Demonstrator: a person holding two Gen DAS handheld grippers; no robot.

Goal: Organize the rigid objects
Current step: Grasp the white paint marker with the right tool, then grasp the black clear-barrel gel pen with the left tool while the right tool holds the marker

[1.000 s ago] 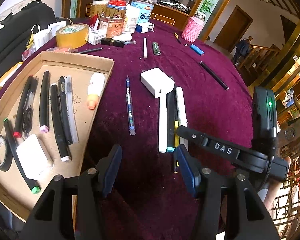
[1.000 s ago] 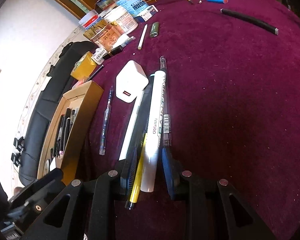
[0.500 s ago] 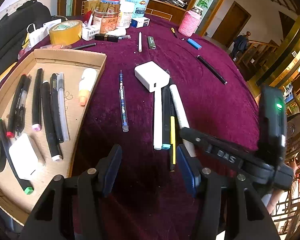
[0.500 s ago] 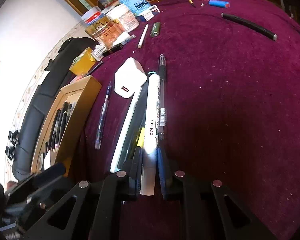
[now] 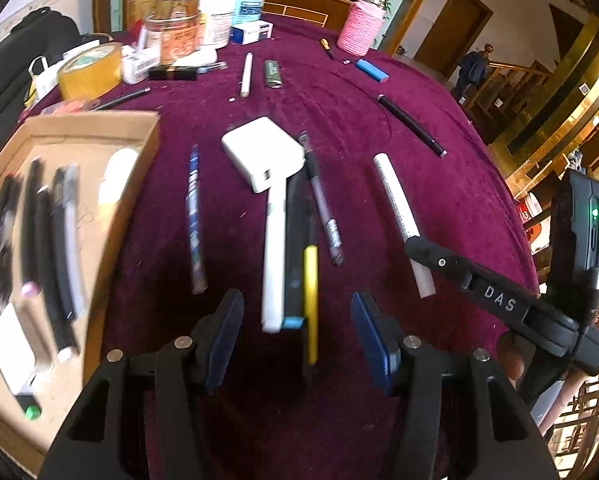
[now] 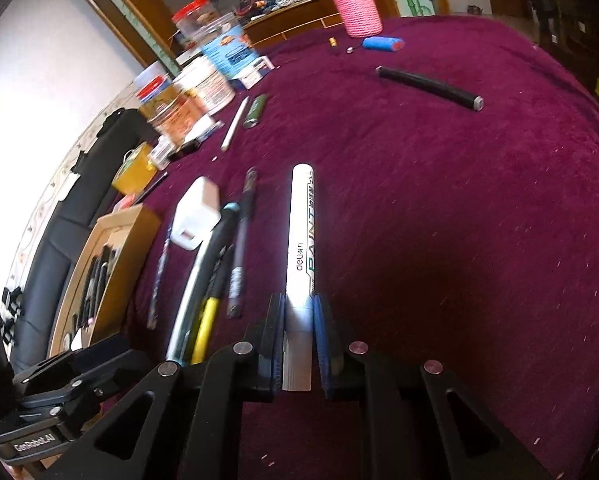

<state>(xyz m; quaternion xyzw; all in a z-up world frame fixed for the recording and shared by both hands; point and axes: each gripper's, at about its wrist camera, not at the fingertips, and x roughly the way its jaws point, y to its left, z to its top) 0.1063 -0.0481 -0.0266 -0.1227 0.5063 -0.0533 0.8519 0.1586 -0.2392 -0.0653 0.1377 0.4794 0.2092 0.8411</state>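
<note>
Right tool: squeezed tight on the white paint pen, both blue pads pressing its near end. Pen lifted off the purple counter, sticking out ahead of the tool, well apart from the white charger block and off to its right.

Left tool: about half wide, nothing between the pads, hanging over the near ends of the pens below the charger block.

Near the charger block, on the counter:
- long white pen, far end tucked under the block
- black pen with a teal tip, touching the white one
- yellow pen, just beside the black one
- clear grey pen, tilted away to the right
- blue pen, left of the block, between it and the cardboard tray

In the tray, left of the block: a row of dark markers, a small white box, blurry.

Far behind the block: a black tube, a blue cylinder, a pink jar, a tape roll, tubs and jars.
</note>
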